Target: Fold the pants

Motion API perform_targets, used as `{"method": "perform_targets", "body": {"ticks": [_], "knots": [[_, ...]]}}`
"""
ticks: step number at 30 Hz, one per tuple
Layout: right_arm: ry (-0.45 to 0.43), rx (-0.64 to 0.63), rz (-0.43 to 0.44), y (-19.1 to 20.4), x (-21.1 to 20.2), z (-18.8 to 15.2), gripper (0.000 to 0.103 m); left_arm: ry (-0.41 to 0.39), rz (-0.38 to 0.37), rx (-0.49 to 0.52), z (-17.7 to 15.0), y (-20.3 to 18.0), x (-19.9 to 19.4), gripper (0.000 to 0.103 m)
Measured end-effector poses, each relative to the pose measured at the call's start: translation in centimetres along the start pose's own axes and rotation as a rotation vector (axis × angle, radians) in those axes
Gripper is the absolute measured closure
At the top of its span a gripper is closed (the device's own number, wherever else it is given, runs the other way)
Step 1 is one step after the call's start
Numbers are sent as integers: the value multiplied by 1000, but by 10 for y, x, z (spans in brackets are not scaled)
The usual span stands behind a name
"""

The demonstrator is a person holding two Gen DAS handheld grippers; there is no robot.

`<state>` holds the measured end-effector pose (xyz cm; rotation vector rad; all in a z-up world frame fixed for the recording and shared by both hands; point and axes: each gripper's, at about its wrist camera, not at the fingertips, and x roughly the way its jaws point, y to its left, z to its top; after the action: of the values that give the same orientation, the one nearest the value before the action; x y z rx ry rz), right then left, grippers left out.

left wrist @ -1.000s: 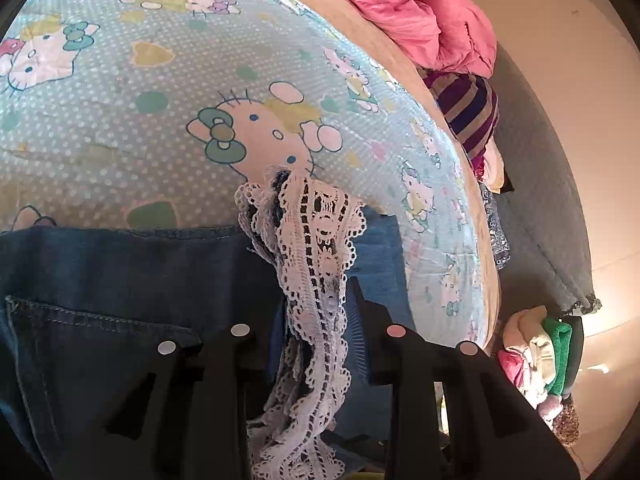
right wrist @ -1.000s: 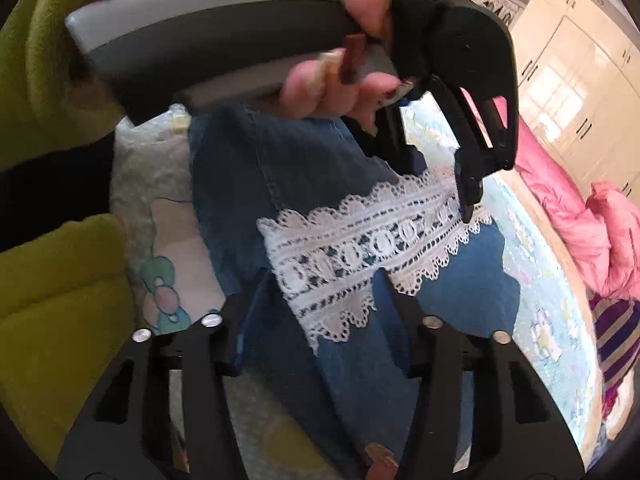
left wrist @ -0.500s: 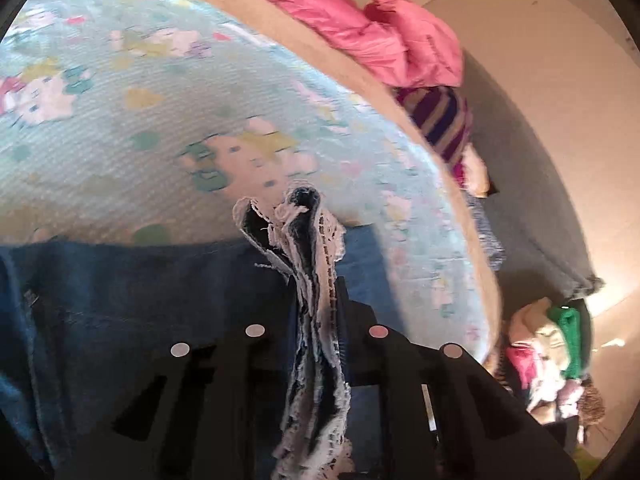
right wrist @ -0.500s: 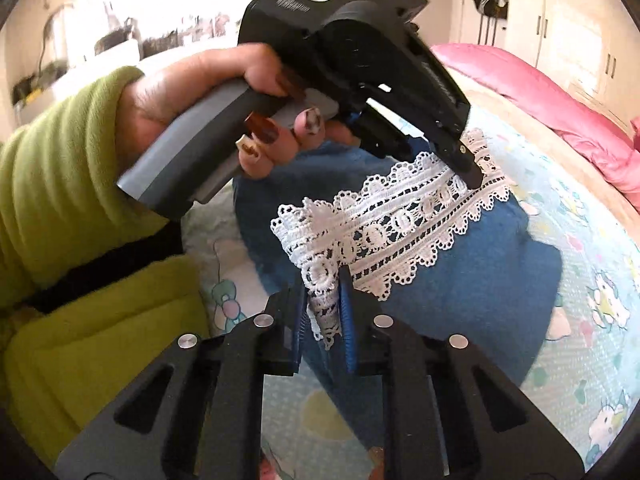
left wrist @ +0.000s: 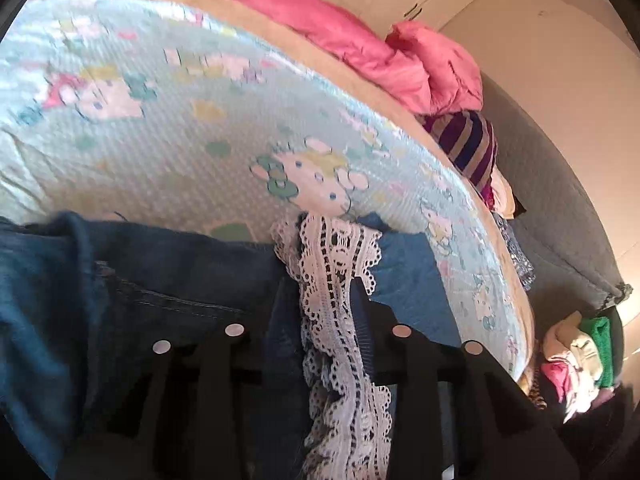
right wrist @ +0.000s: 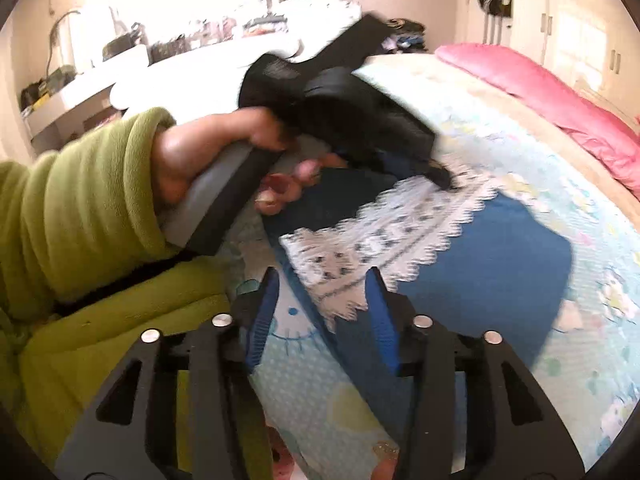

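Observation:
Blue denim pants (left wrist: 160,272) lie on the bed, their leg ends trimmed with a white lace hem (left wrist: 336,320). My left gripper (left wrist: 320,292) straddles the lace strip. Its jaws are opening, and the lace lies flat and loose between them. In the right wrist view the lace hem (right wrist: 400,224) runs across the folded denim (right wrist: 500,264). My right gripper (right wrist: 323,276) stands over the hem's near end. Its blue pads (right wrist: 260,312) are spreading apart, with the lace corner between them unpinched. The left gripper (right wrist: 440,176), held by a hand (right wrist: 192,168), rests its tips on the hem's far end.
The bed has a light-blue cartoon-cat sheet (left wrist: 180,140) with a pink duvet (left wrist: 360,40) along its far edge. A striped garment (left wrist: 468,148) hangs at the bed's corner above a grey sofa (left wrist: 560,232). A clothes pile (left wrist: 576,352) sits at lower right. A green sleeve (right wrist: 80,220) fills the left.
Half a second ago both grippers were pinching the lace hem, which was bunched up. Now both pairs of jaws have spread and the lace lies flat again. Both hands shifted and the right one rose.

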<state>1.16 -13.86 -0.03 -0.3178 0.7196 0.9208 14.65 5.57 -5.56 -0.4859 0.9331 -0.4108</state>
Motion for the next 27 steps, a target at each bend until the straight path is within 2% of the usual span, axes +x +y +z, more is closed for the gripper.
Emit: {"method": "perform_targets", "body": {"ticks": [3,8,10,13,15,17,18,20,27], "knots": [[-1,48,-65,-20,-17,-9,62,-40,28,3,-6,-6,-21,62],[18,112,-159,-54,-19,-15,61,-61,59,84,-24,-27,-45,61],[11,143,-160,-56,-19,-17,58,-49,53,111,-33,-37,-48,61],[27,153,-150,-53,-5,-16,55,11,54,173,-52,-52,-41,61],[80,156,-145,-47,7,-22,54,56,71,199,-63,-57,-33,61],[178,163,-172,-51,22,-32,54,116,135,212,-73,-55,-21,61],[199,174,-171,-52,28,-38,54,128,142,210,-77,-53,-19,61],[168,197,-158,-55,27,-44,54,130,140,206,-80,-51,-20,61],[149,213,-157,-52,14,-42,51,110,126,199,-81,-51,-28,58]]}}
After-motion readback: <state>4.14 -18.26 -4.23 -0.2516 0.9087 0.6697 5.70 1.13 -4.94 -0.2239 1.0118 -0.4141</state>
